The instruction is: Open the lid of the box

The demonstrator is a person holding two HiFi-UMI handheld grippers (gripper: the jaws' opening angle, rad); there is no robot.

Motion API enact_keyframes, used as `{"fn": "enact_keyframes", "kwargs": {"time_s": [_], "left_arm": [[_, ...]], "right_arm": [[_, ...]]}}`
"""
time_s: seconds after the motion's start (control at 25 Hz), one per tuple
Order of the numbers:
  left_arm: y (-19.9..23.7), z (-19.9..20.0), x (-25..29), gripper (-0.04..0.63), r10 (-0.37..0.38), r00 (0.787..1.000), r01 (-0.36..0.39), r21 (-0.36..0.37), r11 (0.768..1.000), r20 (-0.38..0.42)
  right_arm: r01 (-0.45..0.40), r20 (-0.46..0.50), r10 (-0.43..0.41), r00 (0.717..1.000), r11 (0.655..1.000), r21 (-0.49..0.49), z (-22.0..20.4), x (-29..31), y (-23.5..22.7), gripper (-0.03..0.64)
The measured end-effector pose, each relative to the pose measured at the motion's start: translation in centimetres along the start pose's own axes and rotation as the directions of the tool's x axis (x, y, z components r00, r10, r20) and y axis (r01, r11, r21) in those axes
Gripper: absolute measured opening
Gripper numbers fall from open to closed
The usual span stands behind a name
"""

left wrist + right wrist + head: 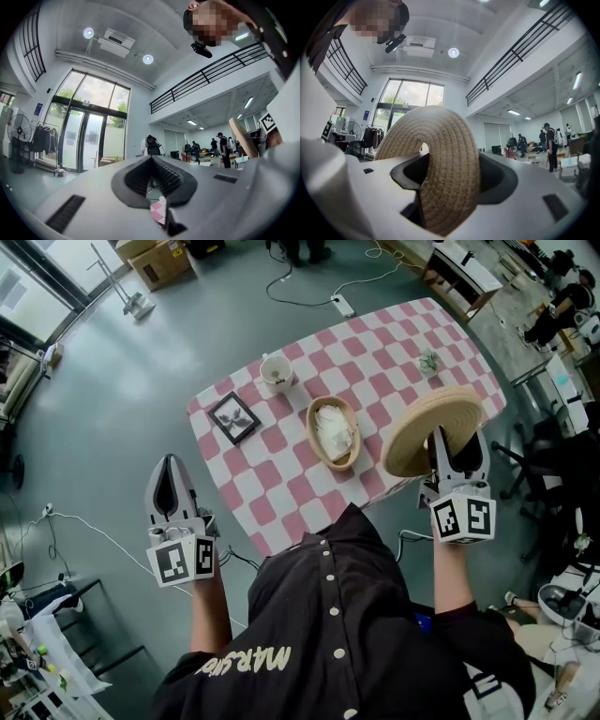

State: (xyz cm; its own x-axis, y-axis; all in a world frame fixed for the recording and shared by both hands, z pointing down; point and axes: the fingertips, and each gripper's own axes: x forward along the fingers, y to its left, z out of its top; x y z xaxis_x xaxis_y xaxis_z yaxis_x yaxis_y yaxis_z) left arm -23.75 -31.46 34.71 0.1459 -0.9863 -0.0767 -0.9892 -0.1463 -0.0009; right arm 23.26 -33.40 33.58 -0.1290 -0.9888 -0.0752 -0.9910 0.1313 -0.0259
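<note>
– Grey floor (pixel 141 399) is filling most of the head view, and I'm looking down on a table (pixel 281 486) under a pink-and-white checked cloth. Are you reading any writing?

– Barely. I'm seeing pale lettering (pixel 246 660) on the person's dark shirt (pixel 328 634), upside down to me. It's starting with "MARS" and I'm not making out the rest. The cubes on both grippers are showing black-and-white square markers (pixel 462 518), patterns rather than letters.

– Where's the box sitting?

– The box (pixel 312 442), an oval woven one, is lying open near the table's middle, holding something white that I'm unable to name. Its lid (pixel 417 432) is hanging apart from it, over the table's near right edge, tilted on edge. The right gripper (pixel 457 448) is clamping it. In the right gripper view both jaws are pressing on the coiled weave, and the lid is blocking the middle of that view.

– And the other hand?

– The left gripper (pixel 171 486) is hovering left of the table, over the floor, its jaws meeting at the tips with nothing between them. Its own view is showing just a sliver of checked cloth below the jaws.

– Anything else hard to make out?

– A mug (pixel 276 372), a black picture frame (pixel 233 417) and a small pot (pixel 429 362) are standing on the cloth, too small for me to read anything off them.
</note>
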Motion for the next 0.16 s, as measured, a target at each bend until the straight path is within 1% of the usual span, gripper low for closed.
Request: {"fn": "enact_keyframes", "kwargs": {"time_s": [0.16], "left_arm": [[-0.09,0.04,-0.04,0.006,-0.001,1.0,0.001,-0.001,1.0,0.003]], "right_arm": [[0.007,-0.007,-0.007,1.0,1.0,-0.01,-0.05,-0.1,-0.11,0.308]]}}
